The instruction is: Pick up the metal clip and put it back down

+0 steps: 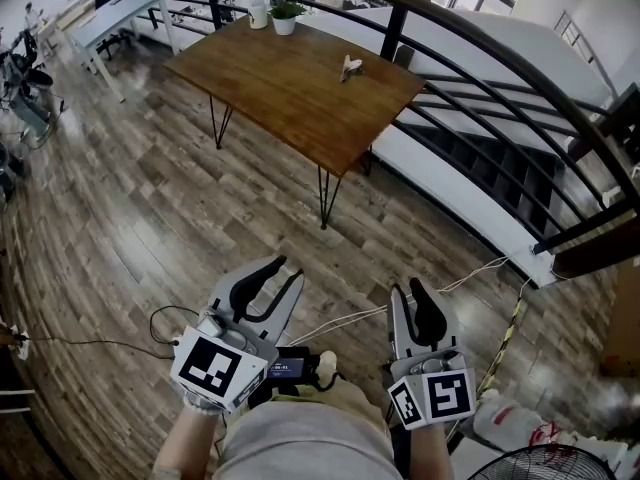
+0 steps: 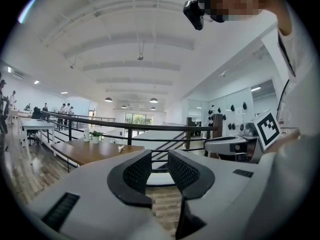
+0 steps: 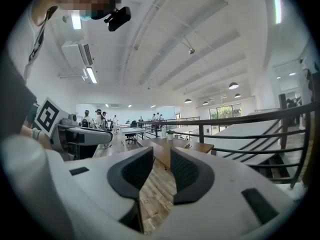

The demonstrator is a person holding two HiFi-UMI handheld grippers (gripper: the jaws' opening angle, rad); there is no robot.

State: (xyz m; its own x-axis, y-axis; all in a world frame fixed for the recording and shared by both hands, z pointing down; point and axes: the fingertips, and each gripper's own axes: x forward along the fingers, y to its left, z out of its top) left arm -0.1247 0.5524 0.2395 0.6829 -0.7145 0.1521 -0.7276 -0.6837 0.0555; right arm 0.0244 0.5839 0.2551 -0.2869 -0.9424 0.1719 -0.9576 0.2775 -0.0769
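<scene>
In the head view the metal clip (image 1: 350, 68) is a small, pale, shiny piece with its arms sticking up. It sits alone on the wooden table (image 1: 290, 98), toward the far right side and well apart from both grippers. At the table's far edge a white plant pot (image 1: 285, 24) holds a leafy green plant, and a white jug (image 1: 258, 10) stands just beside the pot; what is in the jug cannot be seen. The left gripper (image 1: 285, 268) and the right gripper (image 1: 408, 290) are held low over the plank floor (image 1: 130, 218), close to the person's body and pointing toward the table. A black railing (image 1: 480, 78) curves past the table's right side. In the left gripper view the two dark ribbed pads (image 2: 137, 171) are spread with only floor and railing in the gap, pinching nothing. The table lies off to the left, with the pot and jug at its far end and the clip only a tiny pale speck on the top. In the right gripper view the jaws also stand apart and empty, framing floorboards. The table appears just beyond them with the pot and jug on it, and the clip is too small to make out.
</scene>
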